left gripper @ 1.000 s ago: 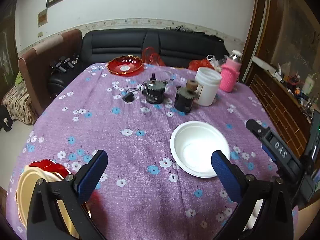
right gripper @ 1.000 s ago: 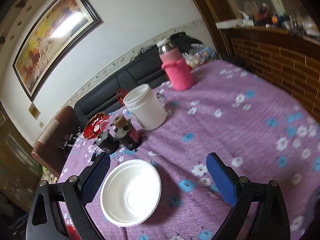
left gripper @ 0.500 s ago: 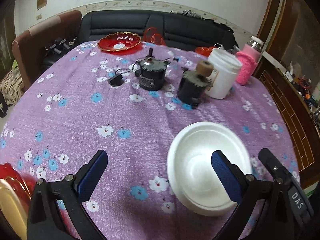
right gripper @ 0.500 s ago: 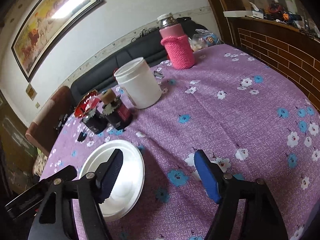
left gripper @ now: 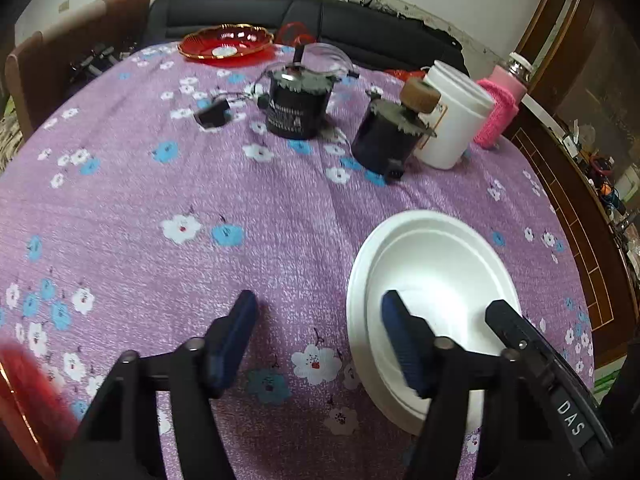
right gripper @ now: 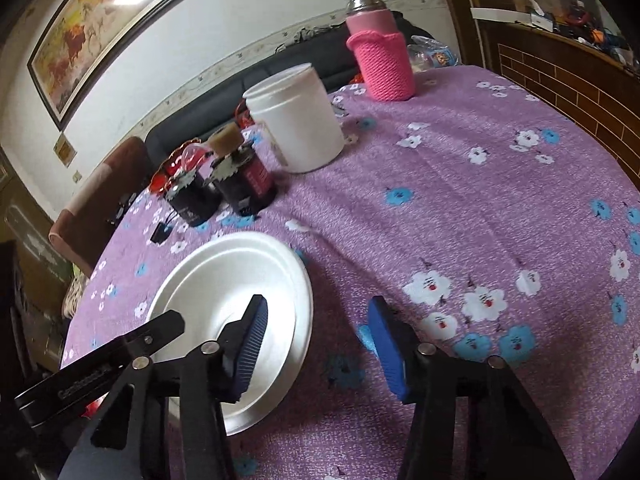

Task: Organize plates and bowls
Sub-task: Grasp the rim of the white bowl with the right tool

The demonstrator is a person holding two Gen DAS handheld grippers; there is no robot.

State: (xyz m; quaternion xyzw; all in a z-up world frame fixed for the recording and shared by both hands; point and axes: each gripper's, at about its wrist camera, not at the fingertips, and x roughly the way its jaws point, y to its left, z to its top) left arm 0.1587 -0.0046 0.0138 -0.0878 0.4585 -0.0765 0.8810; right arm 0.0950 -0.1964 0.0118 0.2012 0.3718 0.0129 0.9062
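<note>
Both claws have just been closing. The left claw [left gripper: 320, 320] and right claw [right gripper: 318, 328], now half-wide, each straddle a rim of the round white foam bowl [left gripper: 436, 280], low on the purple flowered desk [left gripper: 240, 200]. Neither squeezes yet; lifting looks next.

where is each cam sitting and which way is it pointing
Left wrist: on the left gripper, angled down across the purple tablecloth toward the sofa; its own blue fingers straddle the white bowl's left rim, the right gripper's finger beside it.
Right wrist: on the right gripper, angled down; its fingers straddle the bowl's right rim.
Shared: bowl, white tub, pink bottle.
</note>
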